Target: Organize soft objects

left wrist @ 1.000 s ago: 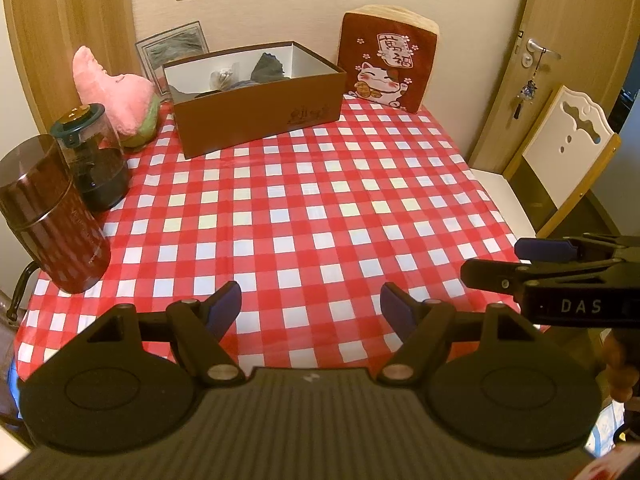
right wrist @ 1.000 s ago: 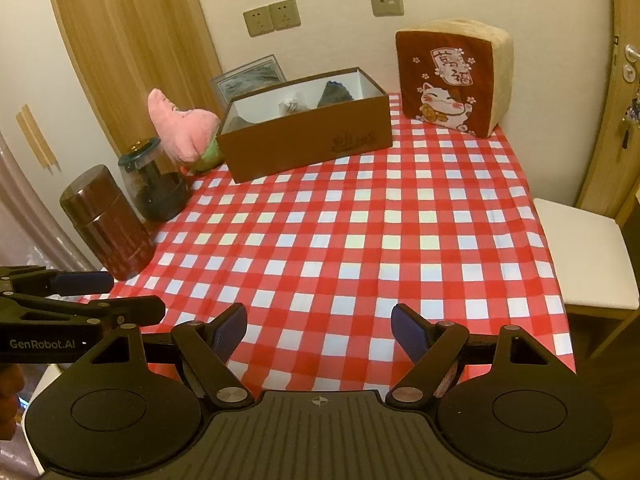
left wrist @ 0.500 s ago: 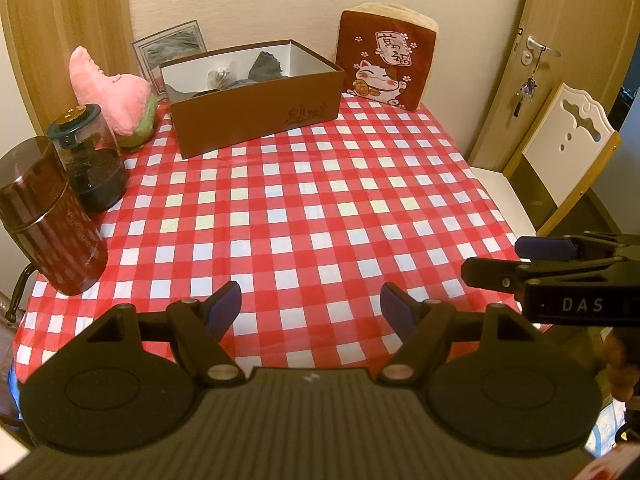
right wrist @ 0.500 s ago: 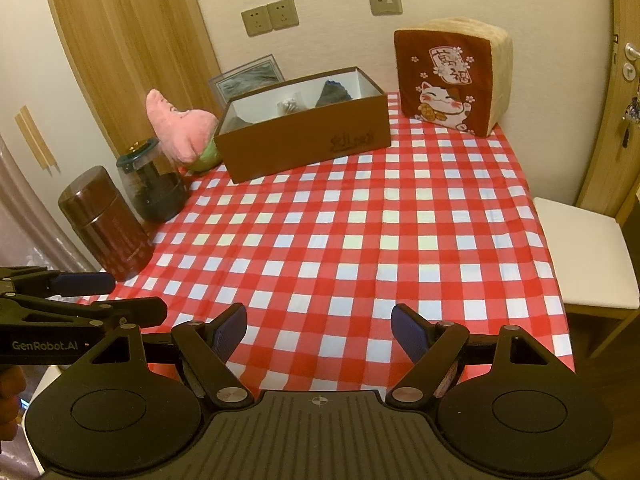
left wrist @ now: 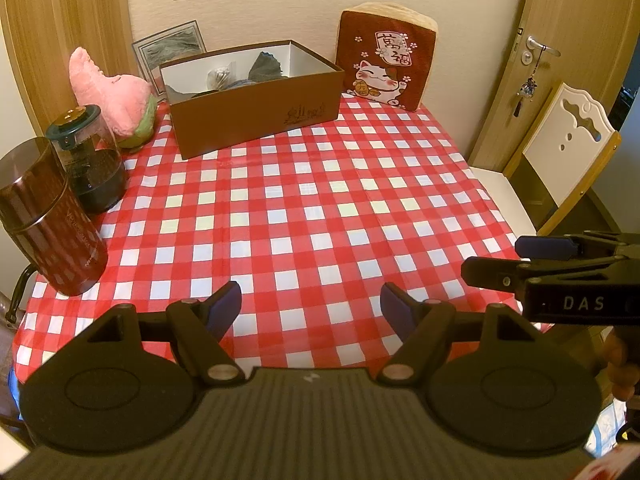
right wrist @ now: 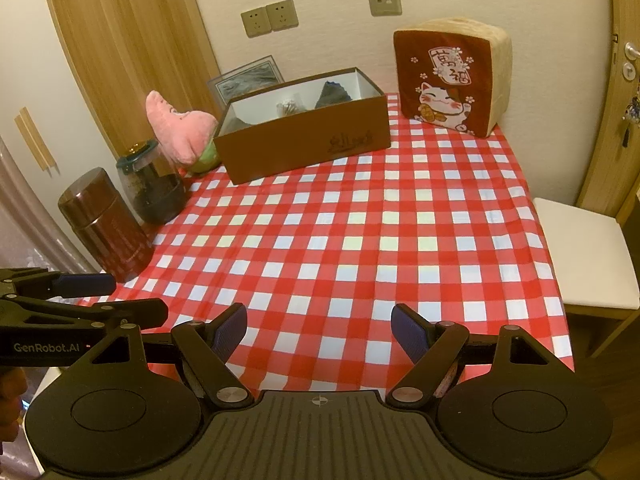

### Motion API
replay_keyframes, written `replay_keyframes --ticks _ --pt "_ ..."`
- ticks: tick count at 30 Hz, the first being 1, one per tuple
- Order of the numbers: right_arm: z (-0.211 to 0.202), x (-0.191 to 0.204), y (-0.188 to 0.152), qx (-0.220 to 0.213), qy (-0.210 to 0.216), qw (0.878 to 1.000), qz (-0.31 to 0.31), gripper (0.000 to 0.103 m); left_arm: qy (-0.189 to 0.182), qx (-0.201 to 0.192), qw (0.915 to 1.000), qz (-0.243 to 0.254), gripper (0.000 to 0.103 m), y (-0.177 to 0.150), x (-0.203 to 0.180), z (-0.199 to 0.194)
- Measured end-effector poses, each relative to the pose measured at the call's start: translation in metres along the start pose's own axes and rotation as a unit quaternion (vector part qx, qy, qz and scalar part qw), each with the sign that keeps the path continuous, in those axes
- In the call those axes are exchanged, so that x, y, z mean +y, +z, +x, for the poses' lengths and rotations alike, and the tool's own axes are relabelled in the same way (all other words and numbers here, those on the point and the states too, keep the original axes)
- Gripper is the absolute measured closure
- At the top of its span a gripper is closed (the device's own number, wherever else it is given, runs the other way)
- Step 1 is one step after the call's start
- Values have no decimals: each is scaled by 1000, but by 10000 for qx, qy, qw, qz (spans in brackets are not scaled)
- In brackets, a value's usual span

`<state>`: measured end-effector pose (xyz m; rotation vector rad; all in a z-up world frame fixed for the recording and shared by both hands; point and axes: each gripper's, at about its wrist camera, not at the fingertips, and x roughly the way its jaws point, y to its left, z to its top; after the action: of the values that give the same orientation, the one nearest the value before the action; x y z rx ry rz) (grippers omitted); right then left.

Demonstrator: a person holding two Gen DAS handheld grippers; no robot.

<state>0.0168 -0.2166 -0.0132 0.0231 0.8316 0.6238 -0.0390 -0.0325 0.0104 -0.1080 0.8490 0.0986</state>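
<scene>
A pink plush toy [left wrist: 114, 94] [right wrist: 180, 130] lies at the far left of the checked table, next to a brown open box [left wrist: 256, 98] [right wrist: 304, 126] that holds dark cloth items. A brown cat-print cushion [left wrist: 386, 66] [right wrist: 450, 80] stands at the far right against the wall. My left gripper [left wrist: 311, 308] is open and empty over the table's near edge. My right gripper [right wrist: 320, 326] is open and empty, also at the near edge, to the right of the left one.
A dark red canister [left wrist: 48, 220] [right wrist: 106, 224] and a glass jar [left wrist: 88, 160] [right wrist: 154, 184] stand at the left edge. A framed picture [left wrist: 170, 48] leans on the wall. A white chair [left wrist: 560, 152] [right wrist: 580, 248] stands right of the red checked tablecloth [left wrist: 320, 200].
Both grippers stay open at the near edge. The views have shifted slightly, the scene sinking a little in the frames. Nothing on the table has moved.
</scene>
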Motion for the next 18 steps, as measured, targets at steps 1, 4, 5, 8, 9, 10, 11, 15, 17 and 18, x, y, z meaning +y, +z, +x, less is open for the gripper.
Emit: replay_keyframes --ticks 1,4,5,8,9,10,11,15,17,18 --pt "0 0 0 1 0 10000 3 24 -1 6 10000 0 28 0 0 0" --pt "0 0 0 6 -2 10000 9 24 1 1 10000 4 28 0 -1 0" --pt "1 -1 1 10 -7 10000 19 24 2 4 10000 -2 28 0 -1 0" --pt "2 0 1 19 -17 10000 38 24 -10 15 10000 7 28 -1 0 1" --pt "2 0 1 16 -15 10000 34 24 -11 13 10000 6 28 -1 0 1" --pt "2 0 0 15 -14 10000 30 24 -12 15 10000 5 28 -1 0 1" --pt "2 0 0 17 -15 10000 32 24 -10 11 10000 2 28 -1 -1 1" --pt "2 -1 0 17 -13 10000 33 24 -4 11 10000 -1 28 0 -1 1" --pt "2 -1 0 16 -8 10000 35 24 -3 13 10000 1 28 0 -1 1" --pt "2 -1 0 16 -8 10000 31 24 -3 11 10000 3 28 -1 -1 1"
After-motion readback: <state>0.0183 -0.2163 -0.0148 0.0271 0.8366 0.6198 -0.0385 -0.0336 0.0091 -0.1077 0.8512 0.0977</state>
